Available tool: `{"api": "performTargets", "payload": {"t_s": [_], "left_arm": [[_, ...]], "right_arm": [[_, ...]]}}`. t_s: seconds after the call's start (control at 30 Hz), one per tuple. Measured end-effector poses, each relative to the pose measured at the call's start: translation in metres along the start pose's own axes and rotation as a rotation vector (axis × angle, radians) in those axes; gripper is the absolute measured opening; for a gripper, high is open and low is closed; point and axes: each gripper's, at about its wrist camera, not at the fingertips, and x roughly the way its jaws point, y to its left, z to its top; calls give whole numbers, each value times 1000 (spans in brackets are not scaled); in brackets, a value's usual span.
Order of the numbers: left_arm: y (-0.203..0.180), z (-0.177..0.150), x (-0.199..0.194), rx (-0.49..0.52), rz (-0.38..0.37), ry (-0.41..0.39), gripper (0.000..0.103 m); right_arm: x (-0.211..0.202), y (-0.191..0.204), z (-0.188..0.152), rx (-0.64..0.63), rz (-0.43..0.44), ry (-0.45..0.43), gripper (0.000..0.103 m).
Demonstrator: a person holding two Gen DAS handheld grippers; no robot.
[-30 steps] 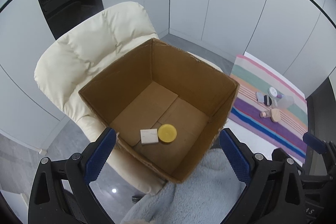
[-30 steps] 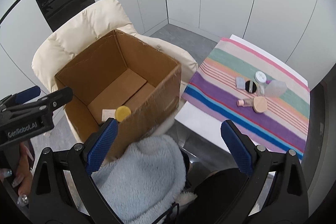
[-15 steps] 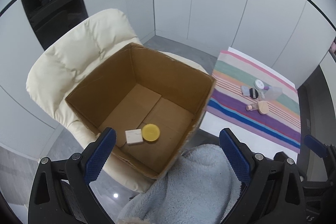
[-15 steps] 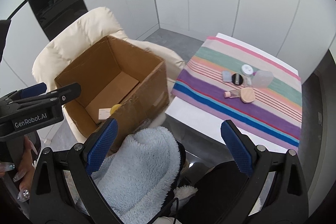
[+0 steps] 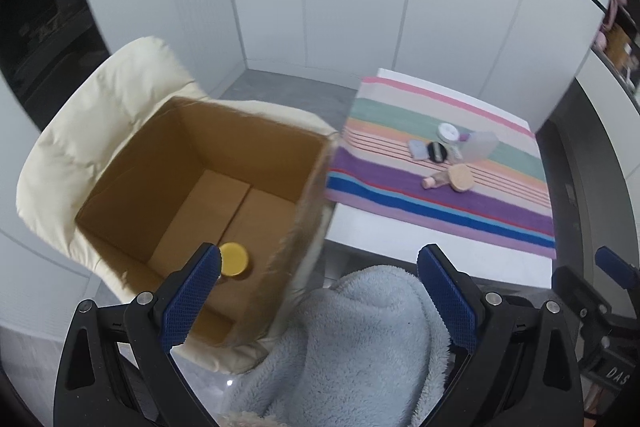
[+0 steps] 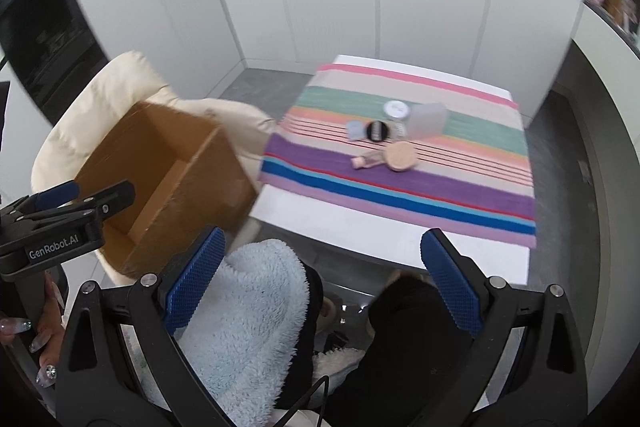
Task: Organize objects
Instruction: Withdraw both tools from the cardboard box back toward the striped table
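Nearest, both tools hang empty above a lap in pale fleece: the left gripper (image 5: 318, 291) has its jaws spread wide, and the right gripper (image 6: 322, 281) likewise. Just beyond, on the cream chair (image 5: 100, 115), stands the open cardboard box (image 5: 256, 131) with a yellow round tin (image 5: 233, 259) lying on its floor. Farther off, the striped cloth (image 6: 460, 199) covers the white table (image 6: 360, 231), and the small cosmetics cluster there: a tan round compact (image 6: 401, 155) touching a pink bottle (image 6: 366, 160), a black-lidded jar (image 6: 377, 131), a white-lidded jar (image 6: 396, 109). These look light, stiff and smooth, probably slippery; I'd pinch the compact across its rim, squarely
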Motion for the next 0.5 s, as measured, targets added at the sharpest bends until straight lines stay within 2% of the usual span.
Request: {"api": "performTargets", "payload": {"t_s": [0.3, 0.5], "left_arm": [[-55, 8, 19, 88, -60, 49, 99], [-81, 13, 52, 141, -73, 113, 99]], "right_arm": [[-6, -72, -9, 128, -81, 12, 100], [8, -111, -16, 198, -109, 43, 100]]}}
